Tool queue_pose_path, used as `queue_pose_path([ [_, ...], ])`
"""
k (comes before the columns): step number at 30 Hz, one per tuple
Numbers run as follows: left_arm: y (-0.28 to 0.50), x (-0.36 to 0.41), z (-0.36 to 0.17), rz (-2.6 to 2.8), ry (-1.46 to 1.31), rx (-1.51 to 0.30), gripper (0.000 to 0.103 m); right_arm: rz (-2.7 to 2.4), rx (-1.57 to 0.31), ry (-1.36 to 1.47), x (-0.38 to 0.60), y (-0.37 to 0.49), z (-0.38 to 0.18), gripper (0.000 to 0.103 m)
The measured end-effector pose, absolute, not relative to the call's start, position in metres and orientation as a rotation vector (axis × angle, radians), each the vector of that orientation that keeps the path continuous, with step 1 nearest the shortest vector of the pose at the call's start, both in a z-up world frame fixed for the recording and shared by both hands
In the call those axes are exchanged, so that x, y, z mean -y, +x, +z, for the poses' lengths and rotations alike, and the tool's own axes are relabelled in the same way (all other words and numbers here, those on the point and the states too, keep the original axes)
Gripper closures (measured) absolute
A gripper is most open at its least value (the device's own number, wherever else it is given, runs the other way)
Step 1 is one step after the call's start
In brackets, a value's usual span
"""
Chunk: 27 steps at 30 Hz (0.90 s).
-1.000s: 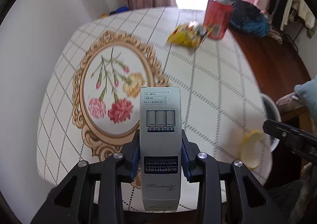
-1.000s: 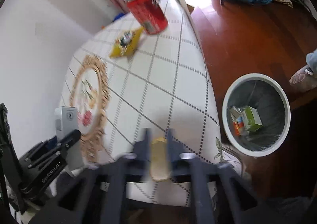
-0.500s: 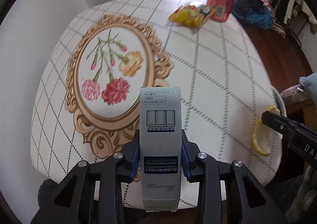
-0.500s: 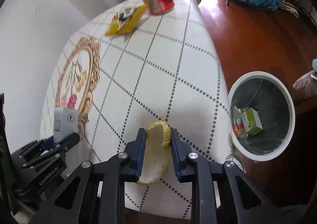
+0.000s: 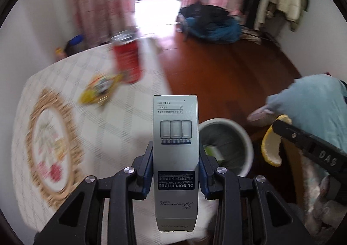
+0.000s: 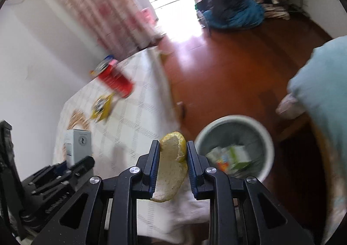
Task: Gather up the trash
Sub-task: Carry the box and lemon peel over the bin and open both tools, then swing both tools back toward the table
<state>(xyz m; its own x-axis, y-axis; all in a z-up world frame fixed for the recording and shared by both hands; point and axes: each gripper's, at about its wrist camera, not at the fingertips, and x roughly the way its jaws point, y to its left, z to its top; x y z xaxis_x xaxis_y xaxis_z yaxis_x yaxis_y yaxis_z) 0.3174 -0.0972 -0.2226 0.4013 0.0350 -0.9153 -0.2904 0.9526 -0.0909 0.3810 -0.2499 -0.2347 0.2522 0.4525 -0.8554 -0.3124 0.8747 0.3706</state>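
Presently both grippers carry trash. Left gripper [image 5: 175, 158] fingers clamp a tall grey carton [image 5: 175, 153]; right gripper [image 6: 173, 156] fingers pinch a yellow citrus peel [image 6: 172, 166]. White bin [image 6: 269, 147] stands on the floor beside the worktop [image 5: 130, 127], near both loads. Red can [image 5: 126, 60] and yellow wrapper [image 5: 98, 89] sit on the worktop.

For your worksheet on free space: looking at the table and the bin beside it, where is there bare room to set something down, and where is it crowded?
Free: the checked cloth between the yellow wrapper and the table's near edge, right of the flower picture. Also free is the bin's far half. Crowded: the far end, where the red can touches the wrapper, and the bin's near side, with cartons.
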Motion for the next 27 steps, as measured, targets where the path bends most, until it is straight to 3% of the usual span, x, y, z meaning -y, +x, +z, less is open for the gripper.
queue_pose_path([
  [5,0.377,0.136,-0.248,0.093,-0.239,-1.188,0.072,0.408,-1.217,0.123,0.301,0.413,-0.247,0.078],
  [13,0.438,0.170,-0.311,-0.042,-0.261,-1.328,0.070,0.299,-1.330,0.152,0.351,0.451,-0.313,0.077],
  [15,0.445,0.170,-0.321,-0.055,-0.281,-1.348,0.060,0.287,-1.354,0.172,0.356,0.456,-0.328,0.077],
  [17,0.444,0.170,-0.327,-0.052,-0.305,-1.355,0.024,0.277,-1.381,0.197,0.359,0.460,-0.343,0.076],
  [18,0.444,0.170,-0.328,-0.050,-0.309,-1.357,0.018,0.274,-1.395,0.207,0.359,0.462,-0.349,0.076],
  [22,0.439,0.162,-0.327,-0.010,-0.310,-1.360,0.014,0.278,-1.435,0.227,0.357,0.463,-0.368,0.073],
  [24,0.433,0.155,-0.323,0.010,-0.301,-1.350,0.013,0.269,-1.446,0.217,0.355,0.464,-0.372,0.058],
  [26,0.427,0.151,-0.317,0.034,-0.279,-1.333,0.008,0.257,-1.444,0.212,0.354,0.462,-0.370,0.016],
  [27,0.423,0.147,-0.314,0.045,-0.272,-1.323,0.008,0.249,-1.443,0.205,0.352,0.461,-0.368,0.007],
])
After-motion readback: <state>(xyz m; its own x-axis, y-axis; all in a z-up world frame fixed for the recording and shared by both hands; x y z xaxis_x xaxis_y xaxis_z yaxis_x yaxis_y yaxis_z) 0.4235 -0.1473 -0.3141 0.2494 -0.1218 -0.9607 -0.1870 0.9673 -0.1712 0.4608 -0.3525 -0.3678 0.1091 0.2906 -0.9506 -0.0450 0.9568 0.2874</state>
